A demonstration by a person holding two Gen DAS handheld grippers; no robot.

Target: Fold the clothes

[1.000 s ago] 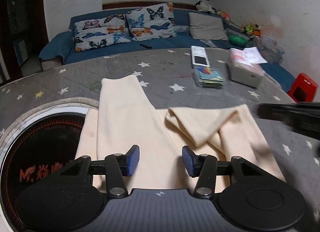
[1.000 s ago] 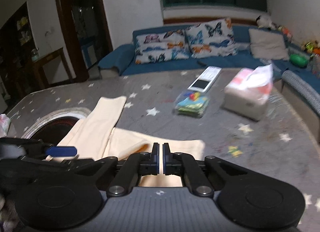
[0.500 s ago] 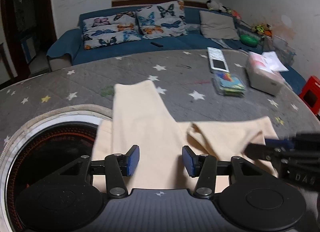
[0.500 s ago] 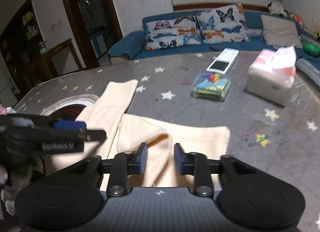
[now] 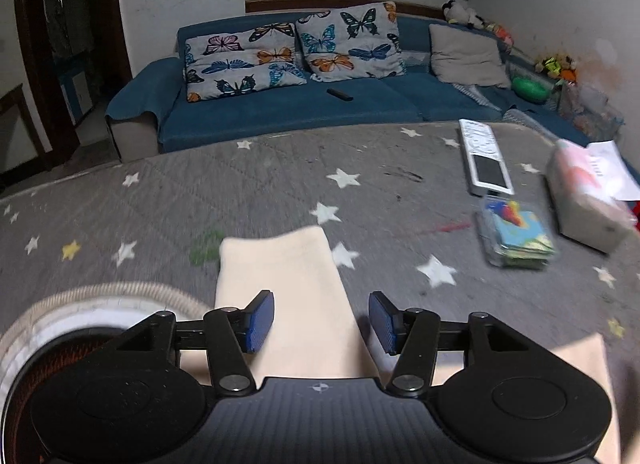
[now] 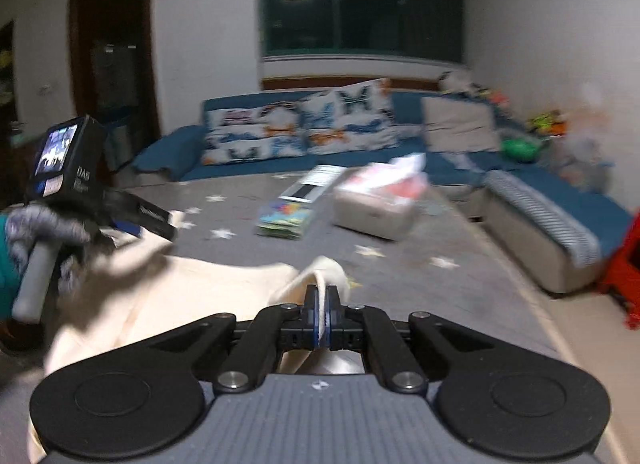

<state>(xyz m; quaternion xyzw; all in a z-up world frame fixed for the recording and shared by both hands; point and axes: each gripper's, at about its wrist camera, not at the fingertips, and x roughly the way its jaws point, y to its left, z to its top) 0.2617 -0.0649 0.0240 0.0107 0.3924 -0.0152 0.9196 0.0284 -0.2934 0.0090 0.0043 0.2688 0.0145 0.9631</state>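
Observation:
A cream garment (image 5: 280, 272) lies on the grey star-patterned cover, with one long leg stretching away from me. My left gripper (image 5: 320, 320) hovers over that leg. Its jaws are opening, the blue pads stand either side of the cloth strip without pressing on it. In the right wrist view my right gripper (image 6: 322, 300) is shut on a raised fold of the cream garment (image 6: 224, 284), and the cloth arches up over its tips. The left gripper (image 6: 156, 221) shows there at the left, held by a gloved hand (image 6: 40, 227).
On the cover to the right lie a white remote (image 5: 484, 159), a clear box of colourful cards (image 5: 516, 236) and a tissue box (image 5: 588, 199). A round rope-rimmed opening (image 5: 80, 304) sits at the near left. A blue sofa (image 5: 280, 107) runs behind; a red stool (image 6: 624, 264) stands at the right.
My right gripper opened, then shut on a fold of the garment and lifted it. My left gripper moved along the leg toward its far end, jaws slightly wider.

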